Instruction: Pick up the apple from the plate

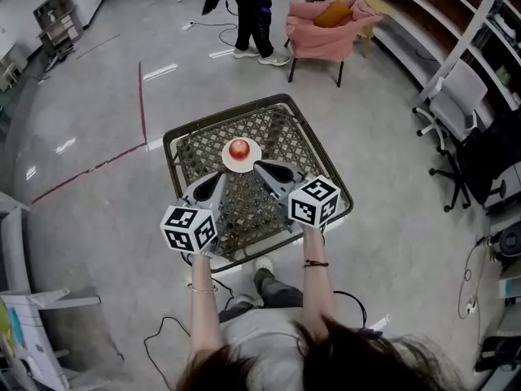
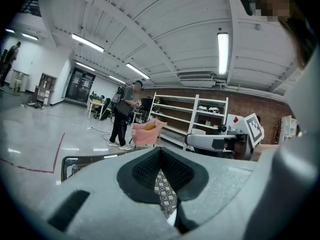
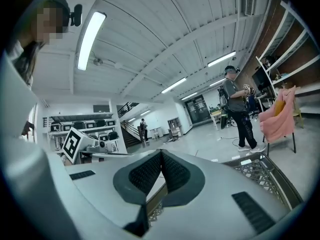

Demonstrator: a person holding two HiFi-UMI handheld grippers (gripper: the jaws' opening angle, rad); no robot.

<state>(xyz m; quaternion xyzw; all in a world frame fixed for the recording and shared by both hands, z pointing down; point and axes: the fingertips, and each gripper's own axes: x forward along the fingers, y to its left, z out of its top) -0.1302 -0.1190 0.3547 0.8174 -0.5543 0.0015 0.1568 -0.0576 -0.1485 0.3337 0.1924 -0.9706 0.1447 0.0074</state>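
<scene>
A red apple point(image 1: 238, 148) sits on a small white plate point(image 1: 251, 163) at the far middle of a lattice-topped metal table point(image 1: 326, 169). Both grippers hover over the near half of the table and point toward the plate. The left gripper point(image 1: 221, 175) is just short of the plate's near left rim, the right gripper point(image 1: 257, 166) at its near right rim. In the left gripper view the left gripper point(image 2: 160, 153) has its jaws together with nothing between them, and the right gripper point(image 2: 220, 143) shows beyond. The right gripper point(image 3: 161, 155) also has its jaws together and holds nothing.
A chair draped in pink cloth point(image 1: 326, 24) and a standing person point(image 1: 252, 13) are beyond the table. An office chair point(image 1: 452, 112) and shelving stand at the right. A red line point(image 1: 140, 96) runs along the floor, and cables point(image 1: 163, 332) lie by the person's feet.
</scene>
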